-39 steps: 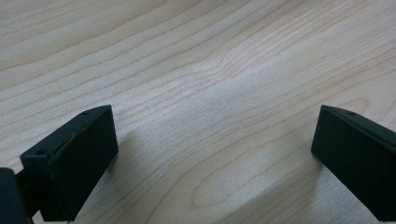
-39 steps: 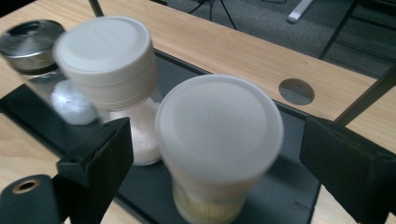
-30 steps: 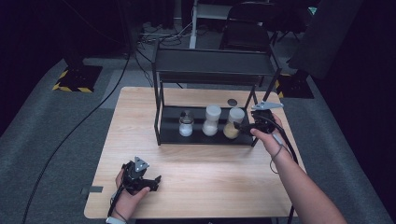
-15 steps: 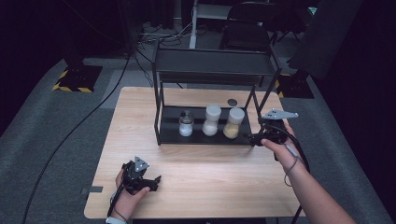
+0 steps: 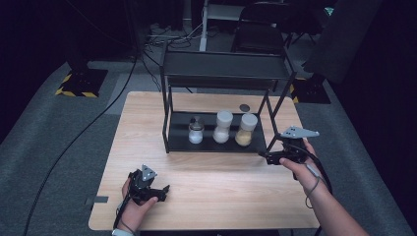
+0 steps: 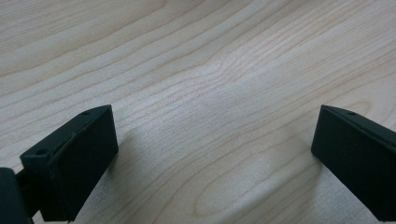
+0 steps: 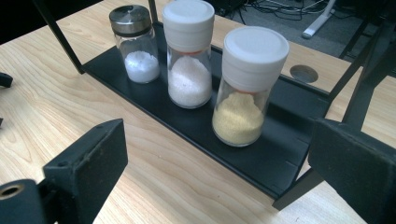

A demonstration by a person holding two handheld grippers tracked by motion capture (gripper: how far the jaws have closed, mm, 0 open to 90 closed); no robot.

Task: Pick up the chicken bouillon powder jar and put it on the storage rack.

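Wooden desk on grey carpet, dark room behind. Black two-tier rack sits at the desk's far edge; on its bottom shelf, left to right: steel-capped shaker, white-lidded jar of white grains, white-lidded jar of yellow grains. Right gripper near the rack's front right corner, jaws wide apart, empty. Left gripper near the desk's front left corner, jaws spread, nothing between them.

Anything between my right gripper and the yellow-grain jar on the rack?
Nothing blocks it. In the right gripper view, bare table and the rack's black bottom shelf lie between the open right gripper and the yellow-grain jar.
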